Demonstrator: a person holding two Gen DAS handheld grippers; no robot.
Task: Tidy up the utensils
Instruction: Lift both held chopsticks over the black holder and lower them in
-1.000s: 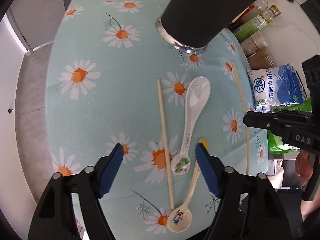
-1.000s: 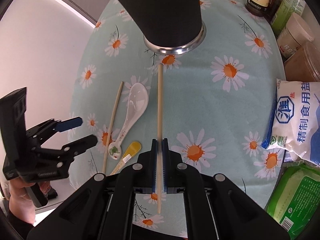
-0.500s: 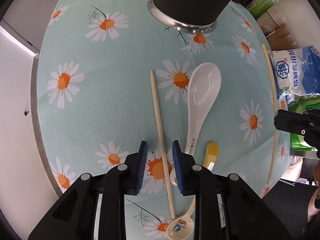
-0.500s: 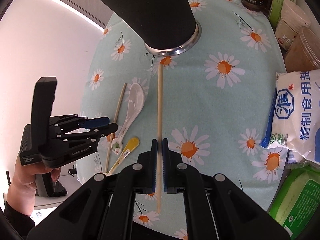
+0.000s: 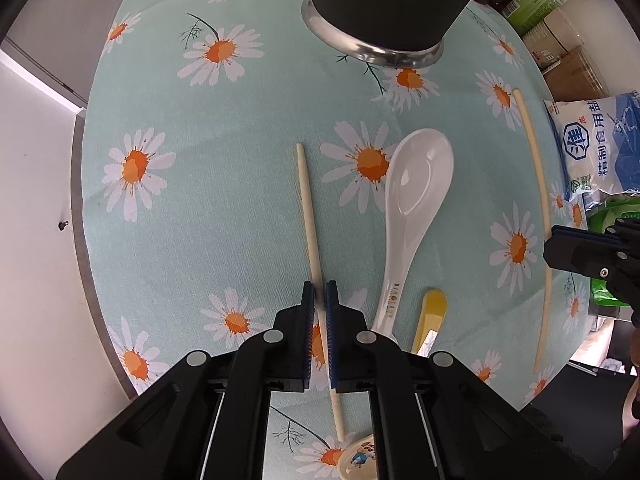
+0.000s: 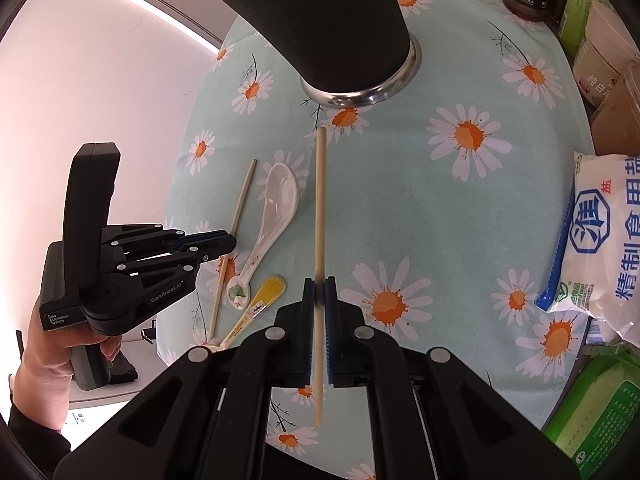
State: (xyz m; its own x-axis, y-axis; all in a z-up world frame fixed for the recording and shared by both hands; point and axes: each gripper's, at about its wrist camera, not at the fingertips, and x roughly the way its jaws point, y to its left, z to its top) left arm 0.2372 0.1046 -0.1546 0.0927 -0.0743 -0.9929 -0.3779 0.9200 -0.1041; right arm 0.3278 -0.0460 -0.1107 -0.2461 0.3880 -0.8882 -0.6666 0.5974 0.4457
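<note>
My left gripper is shut on a pale wooden chopstick that lies on the daisy tablecloth. My right gripper is shut on a second chopstick and holds it above the cloth, pointing at the black utensil holder. The holder stands at the far side. A white ceramic spoon lies right of the left chopstick. A yellow-handled spoon lies beside it. In the right wrist view the left gripper sits over its chopstick.
A blue-and-white salt bag and a green packet lie at the right edge. Bottles and jars stand at the back right. The table's left edge drops off to the floor.
My left gripper has moved forward over the left chopstick and closed on it. My right gripper has raised its chopstick off the cloth.
</note>
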